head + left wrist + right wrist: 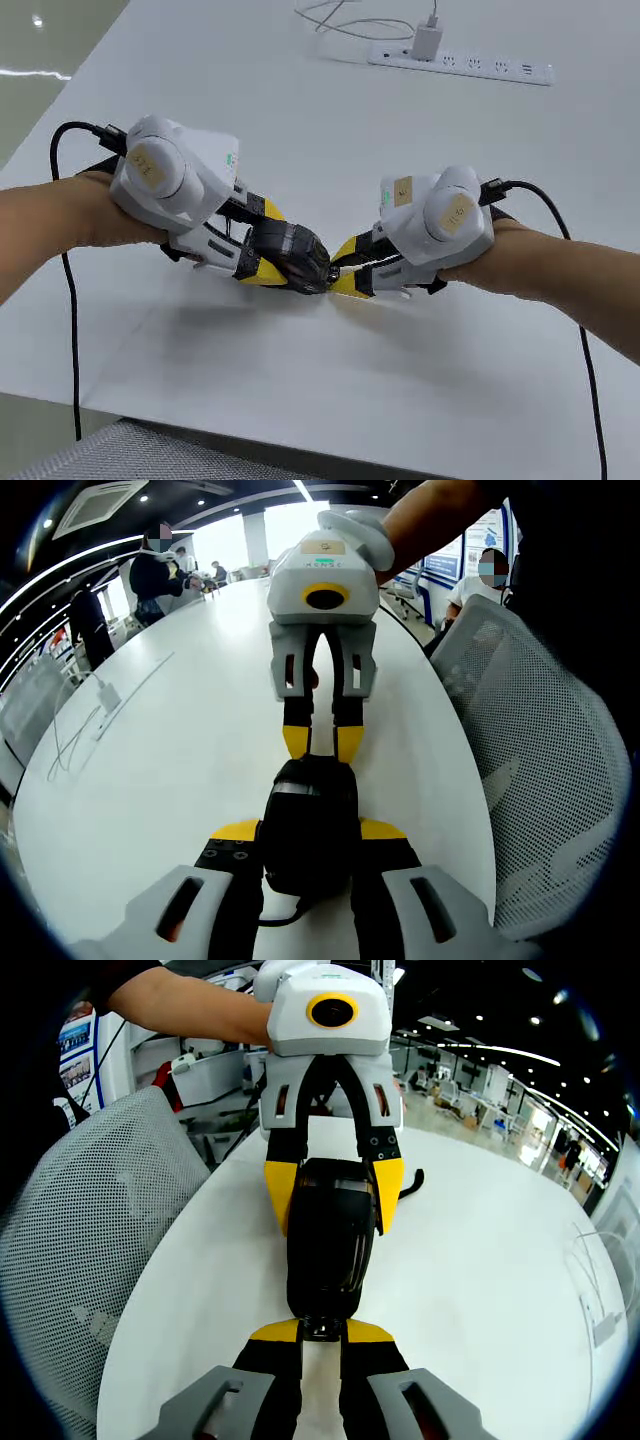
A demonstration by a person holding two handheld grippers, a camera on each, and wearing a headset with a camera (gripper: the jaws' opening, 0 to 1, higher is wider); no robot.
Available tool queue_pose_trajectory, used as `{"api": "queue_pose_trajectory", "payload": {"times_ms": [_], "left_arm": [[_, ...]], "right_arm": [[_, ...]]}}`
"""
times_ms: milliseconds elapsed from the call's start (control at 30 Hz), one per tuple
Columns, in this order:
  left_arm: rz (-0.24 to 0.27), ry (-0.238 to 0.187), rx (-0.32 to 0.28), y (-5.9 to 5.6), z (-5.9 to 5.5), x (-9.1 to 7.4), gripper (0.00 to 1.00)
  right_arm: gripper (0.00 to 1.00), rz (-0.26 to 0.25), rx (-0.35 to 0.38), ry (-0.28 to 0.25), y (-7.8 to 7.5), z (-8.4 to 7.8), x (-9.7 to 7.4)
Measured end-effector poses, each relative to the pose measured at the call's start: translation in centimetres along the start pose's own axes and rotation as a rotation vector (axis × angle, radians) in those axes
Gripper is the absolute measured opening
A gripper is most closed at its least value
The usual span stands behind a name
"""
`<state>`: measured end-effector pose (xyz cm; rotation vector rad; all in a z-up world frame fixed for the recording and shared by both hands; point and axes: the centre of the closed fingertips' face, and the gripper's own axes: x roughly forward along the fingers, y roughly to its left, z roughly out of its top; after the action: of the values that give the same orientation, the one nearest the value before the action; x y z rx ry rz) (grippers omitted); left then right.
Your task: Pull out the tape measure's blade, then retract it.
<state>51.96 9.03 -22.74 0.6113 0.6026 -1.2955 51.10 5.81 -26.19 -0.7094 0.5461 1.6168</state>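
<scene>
A black tape measure [290, 255] lies low over the white table [300, 130] between both grippers. My left gripper [268, 242] is shut on its case, with a yellow fingertip on each side. In the left gripper view the case [310, 825] sits between my left gripper's [312, 830] jaws. My right gripper [340, 267] meets the case's front end head-on. In the right gripper view the tape measure [330, 1235] stands just ahead of my right gripper [322, 1332], whose jaws are pinched on the blade's end at the case mouth. No length of blade shows outside the case.
A white power strip [460, 63] with a plugged charger [427, 40] and loose cables lies at the table's far edge. A grey mesh chair [540, 760] stands by the near table edge. Black cables trail from both grippers.
</scene>
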Motion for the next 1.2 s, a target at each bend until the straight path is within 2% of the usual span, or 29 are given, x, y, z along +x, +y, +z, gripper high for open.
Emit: {"api": "queue_pose_trajectory", "payload": {"times_ms": [1200], "left_arm": [[-0.001, -0.003, -0.003, 0.0, -0.04, 0.0, 0.27]], "right_arm": [[0.07, 0.01, 0.024, -0.005, 0.13, -0.54, -0.59]]}}
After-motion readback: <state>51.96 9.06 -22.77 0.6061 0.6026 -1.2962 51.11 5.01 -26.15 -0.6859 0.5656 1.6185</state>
